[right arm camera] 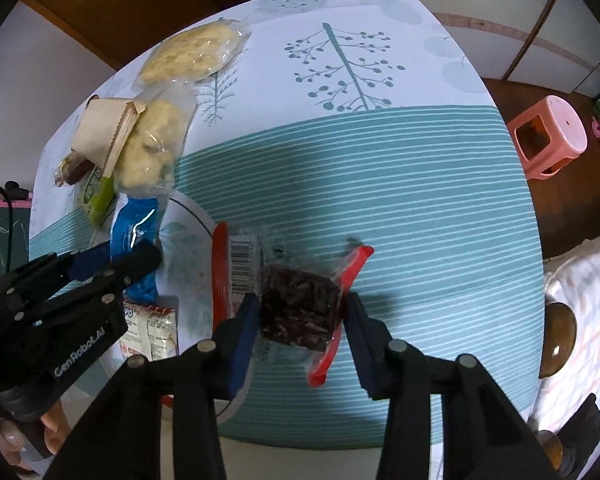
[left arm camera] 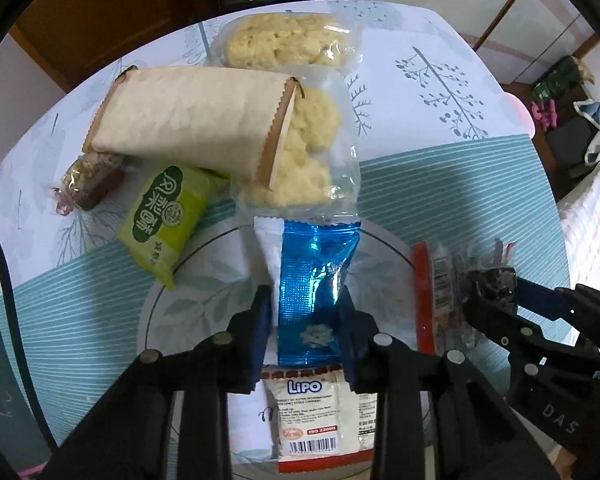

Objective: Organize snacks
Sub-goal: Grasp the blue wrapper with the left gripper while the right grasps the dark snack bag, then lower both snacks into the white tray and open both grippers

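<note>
Both grippers are squeezing snacks. Left gripper [left arm camera: 306, 320] is pinching the blue pack [left arm camera: 314, 292] between its pads, and right gripper [right arm camera: 300, 320] is pinching the dark bar [right arm camera: 296, 306], which is in a clear wrapper with red ends.

Blue pack is lying on the plate [left arm camera: 172, 312], on top of the Lipo pack [left arm camera: 320, 416]. Dark bar is sitting half on the plate's edge and half on the cloth [right arm camera: 400, 200].

Behind the plate, more snacks are waiting in a pile: a green pack [left arm camera: 164, 220], a tan pack [left arm camera: 188, 120] leaning on a yellow puff bag [left arm camera: 308, 152], another puff bag [left arm camera: 284, 40] farther back, and a small nut bar [left arm camera: 86, 178] at the side.

Things could go wrong. Blue pack is shiny and slippery, so I think it could slide out when lifted. Its top end looks tucked under the yellow puff bag, so pulling might drag that bag too. Dark bar looks soft, so a hard squeeze might squash it.

Words I can read: "Lipo" and "ISO 22000" on the white pack, "GenRobot.AI" on the left gripper, "DAS" on the right one. Green pack has Chinese writing I cannot read.
</note>
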